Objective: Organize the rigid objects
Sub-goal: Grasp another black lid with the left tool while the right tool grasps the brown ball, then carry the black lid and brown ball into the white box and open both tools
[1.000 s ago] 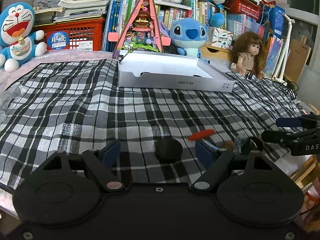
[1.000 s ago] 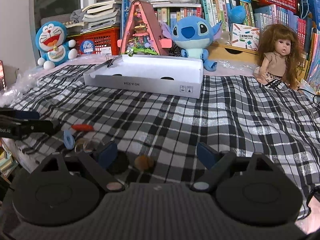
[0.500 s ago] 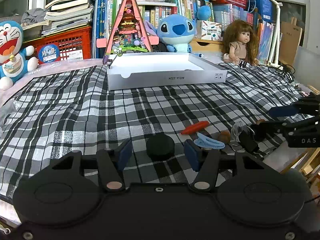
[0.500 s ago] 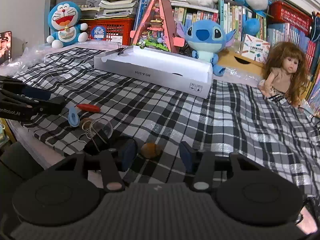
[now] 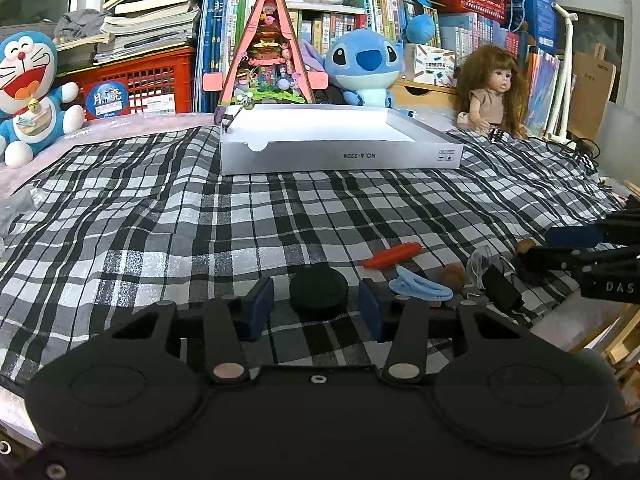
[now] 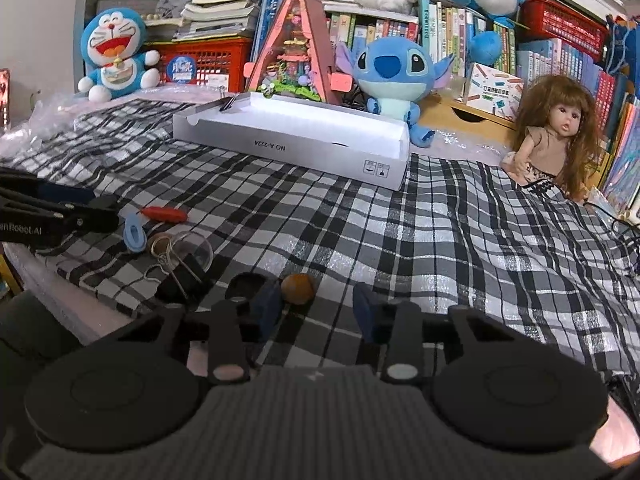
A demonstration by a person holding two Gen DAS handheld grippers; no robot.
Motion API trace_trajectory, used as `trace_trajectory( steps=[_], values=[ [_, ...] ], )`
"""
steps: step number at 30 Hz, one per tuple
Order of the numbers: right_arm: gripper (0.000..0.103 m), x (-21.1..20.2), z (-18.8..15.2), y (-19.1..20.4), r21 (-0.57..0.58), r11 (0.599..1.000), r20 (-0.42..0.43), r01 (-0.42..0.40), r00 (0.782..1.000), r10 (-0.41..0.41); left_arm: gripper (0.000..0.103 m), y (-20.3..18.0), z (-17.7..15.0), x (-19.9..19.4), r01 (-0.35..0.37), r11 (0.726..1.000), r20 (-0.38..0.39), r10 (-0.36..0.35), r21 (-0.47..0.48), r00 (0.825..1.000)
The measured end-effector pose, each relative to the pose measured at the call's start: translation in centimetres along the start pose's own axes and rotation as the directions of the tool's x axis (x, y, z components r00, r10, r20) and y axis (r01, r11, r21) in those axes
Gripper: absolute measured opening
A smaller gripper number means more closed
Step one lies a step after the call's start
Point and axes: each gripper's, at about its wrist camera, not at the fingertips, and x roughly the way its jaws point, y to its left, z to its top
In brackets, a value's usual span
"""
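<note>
the left gripper sits low over the checked cloth, its blue-padded fingers spread apart with the black puck lying in the gap between them — the pads stand clear of its sides, so nothing is gripped. just right of that gripper lie a blue clip, an orange-red stick, a brown nut-like ball and a clear round lid, all close together near the cloth's front edge.

the right gripper is likewise parted and holds nothing. a brown ball rests on the cloth just beside its left finger, towards the left of the gap; whether pad and ball touch cannot be told. a dark round piece lies partly hidden behind that same finger. further left are the clear lid with a wire clip across it, the blue clip and the orange-red stick, with the left gripper's arm reaching in from the frame's edge.

well beyond both grippers a white open box lies on the cloth — a binder clip sits at its far left corner. plush toys, a doll and books stand behind it.
</note>
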Motion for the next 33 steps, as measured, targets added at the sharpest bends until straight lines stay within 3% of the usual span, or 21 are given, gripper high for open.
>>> trace_trajectory(
  steps=[13,14,17,33],
  values=[
    [0.034,0.8,0.2,-0.4,0.036,0.999,-0.012,-0.018,1.000,0.018,0.034,0.1,0.2,0.3,0.000,1.000,0.003,0.000,-0.006,1.000],
    [0.033,0.9,0.1,-0.4,0.037,0.999,-0.014,-0.022,1.000,0.023,0.030,0.1,0.2,0.3,0.001,1.000,0.003,-0.001,-0.008,1.000],
    [0.026,1.0,0.2,-0.3,0.044,0.999,-0.011,-0.033,0.999,0.033,0.030,0.0,0.3,0.4,-0.004,1.000,0.005,0.004,-0.005,1.000],
    [0.025,1.2,3.2,-0.9,0.097,0.995,0.023,-0.022,1.000,0.020,0.030,0.7,4.2,0.7,-0.007,0.998,0.042,0.010,-0.058,0.999]
  ],
)
